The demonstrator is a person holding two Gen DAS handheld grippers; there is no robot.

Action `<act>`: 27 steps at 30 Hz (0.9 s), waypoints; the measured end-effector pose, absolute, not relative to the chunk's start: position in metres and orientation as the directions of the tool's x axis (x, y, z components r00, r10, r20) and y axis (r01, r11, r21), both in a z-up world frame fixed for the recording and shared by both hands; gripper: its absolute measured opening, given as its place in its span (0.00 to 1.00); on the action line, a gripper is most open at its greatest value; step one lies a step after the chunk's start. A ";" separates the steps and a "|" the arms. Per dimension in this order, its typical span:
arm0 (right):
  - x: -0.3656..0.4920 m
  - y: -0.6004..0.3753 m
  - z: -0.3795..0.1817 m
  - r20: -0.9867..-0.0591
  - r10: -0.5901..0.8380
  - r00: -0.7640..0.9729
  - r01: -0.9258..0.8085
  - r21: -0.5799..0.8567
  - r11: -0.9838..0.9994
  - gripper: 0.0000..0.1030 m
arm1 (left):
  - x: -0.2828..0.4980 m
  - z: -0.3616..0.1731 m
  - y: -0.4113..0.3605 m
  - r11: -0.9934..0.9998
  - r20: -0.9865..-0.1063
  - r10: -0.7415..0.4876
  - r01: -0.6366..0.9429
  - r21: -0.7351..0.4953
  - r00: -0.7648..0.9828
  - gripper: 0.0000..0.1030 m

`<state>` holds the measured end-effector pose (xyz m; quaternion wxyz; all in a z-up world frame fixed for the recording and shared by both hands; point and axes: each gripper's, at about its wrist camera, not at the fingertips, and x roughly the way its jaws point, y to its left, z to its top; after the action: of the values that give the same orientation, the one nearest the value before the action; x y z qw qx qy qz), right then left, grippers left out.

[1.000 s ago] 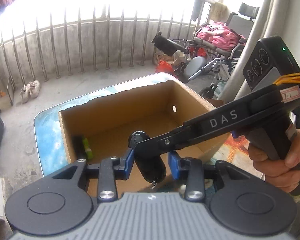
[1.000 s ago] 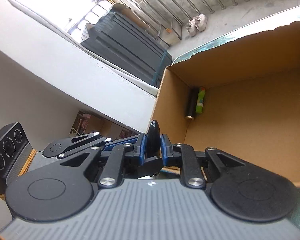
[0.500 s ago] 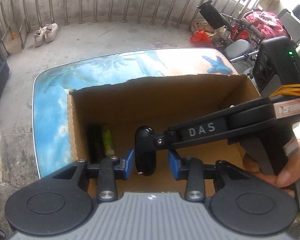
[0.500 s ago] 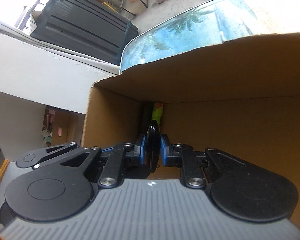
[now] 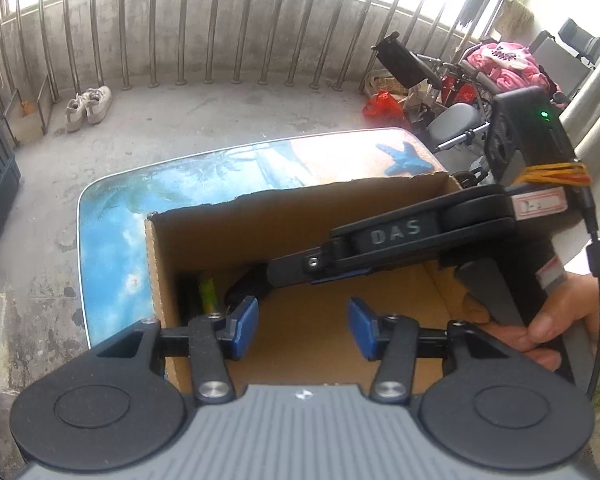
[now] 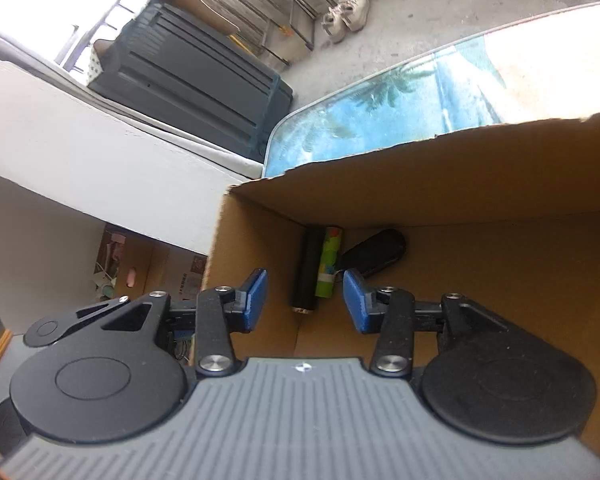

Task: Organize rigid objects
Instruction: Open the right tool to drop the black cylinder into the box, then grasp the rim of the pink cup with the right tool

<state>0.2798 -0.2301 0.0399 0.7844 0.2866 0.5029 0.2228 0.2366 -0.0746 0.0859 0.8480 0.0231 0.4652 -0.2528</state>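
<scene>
Three items lie on the floor of the cardboard box, all at its left end. First, a black cylinder, lying along the left wall. Second, a green tube with coloured patches, touching the cylinder's side. Third, a black oval case, glossy, lying slantwise just beside the tube, nearer the back wall.

My right gripper — jaws have just been opening, blue pads now apart with nothing between them; I see the cylinder and tube through the gap, down on the box floor. It hangs above the box's left end.

My left gripper — jaws have likewise just been opening, pads parted and empty, box floor showing between them. From this side, my right gripper's black body, lettered "DAS", reaches in across the box from the right, its tip low near the case, which is mostly hidden there. A hand grips its handle at the right edge.

The box stands on a table printed with blue sky, palms and a starfish.

Surroundings, noted only: a pair of pale shoes on the concrete floor by the metal railing; a wheelchair heaped with pink cloth at upper right; a dark slatted cabinet to the left.
</scene>
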 end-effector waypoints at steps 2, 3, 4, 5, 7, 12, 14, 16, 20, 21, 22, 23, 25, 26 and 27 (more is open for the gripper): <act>0.252 -0.241 0.062 -0.618 0.652 0.439 -0.094 0.690 0.718 0.44 | 0.221 0.098 -0.068 0.862 -0.779 -0.425 0.469 -0.193 0.461 0.55; 0.235 -0.247 0.074 -0.596 0.654 0.465 -0.106 0.696 0.710 0.44 | 0.212 0.105 -0.063 0.858 -0.767 -0.435 0.477 -0.193 0.472 0.57; 0.217 -0.253 0.086 -0.572 0.657 0.492 -0.121 0.702 0.702 0.44 | 0.203 0.111 -0.058 0.853 -0.754 -0.444 0.487 -0.191 0.484 0.58; 0.197 -0.259 0.097 -0.541 0.662 0.519 -0.141 0.710 0.690 0.45 | 0.192 0.118 -0.053 0.848 -0.741 -0.453 0.496 -0.187 0.496 0.59; 0.153 -0.274 0.117 -0.474 0.667 0.574 -0.175 0.725 0.666 0.46 | 0.171 0.130 -0.042 0.836 -0.715 -0.475 0.516 -0.185 0.513 0.62; 0.054 -0.296 0.126 -0.372 0.674 0.638 -0.209 0.759 0.617 0.48 | 0.112 0.146 -0.013 0.804 -0.647 -0.531 0.567 -0.179 0.548 0.75; 0.019 -0.303 0.117 -0.347 0.685 0.641 -0.196 0.788 0.583 0.51 | 0.093 0.142 -0.005 0.798 -0.641 -0.539 0.574 -0.182 0.547 0.81; -0.015 -0.308 0.099 -0.340 0.682 0.647 -0.167 0.810 0.562 0.59 | 0.077 0.131 0.000 0.802 -0.643 -0.534 0.570 -0.179 0.549 0.85; -0.058 -0.303 0.055 -0.398 0.645 0.653 -0.064 0.819 0.570 0.65 | 0.056 0.090 0.001 0.820 -0.682 -0.488 0.554 -0.145 0.545 0.87; -0.064 -0.296 0.042 -0.426 0.631 0.649 -0.034 0.812 0.583 0.65 | 0.053 0.077 -0.002 0.825 -0.699 -0.469 0.551 -0.128 0.540 0.87; -0.070 -0.283 0.030 -0.461 0.612 0.642 -0.003 0.797 0.604 0.65 | 0.050 0.064 -0.004 0.828 -0.718 -0.450 0.550 -0.112 0.531 0.87; -0.073 -0.275 0.018 -0.498 0.593 0.633 0.026 0.779 0.626 0.66 | 0.045 0.052 -0.008 0.826 -0.732 -0.440 0.555 -0.102 0.520 0.87; -0.075 -0.263 0.000 -0.553 0.566 0.612 0.063 0.747 0.662 0.66 | 0.037 0.028 -0.017 0.810 -0.759 -0.437 0.577 -0.099 0.483 0.87; -0.074 -0.256 -0.009 -0.577 0.555 0.600 0.077 0.732 0.677 0.65 | 0.034 0.019 -0.022 0.801 -0.769 -0.440 0.590 -0.102 0.464 0.87; -0.073 -0.252 -0.015 -0.596 0.543 0.591 0.090 0.718 0.691 0.64 | 0.030 0.010 -0.026 0.788 -0.775 -0.448 0.606 -0.108 0.445 0.87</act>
<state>-0.0728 -0.2516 -0.0145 0.8126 0.3678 0.4300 0.1394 0.0300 -0.0264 0.0097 0.8449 0.0929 0.4245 -0.3121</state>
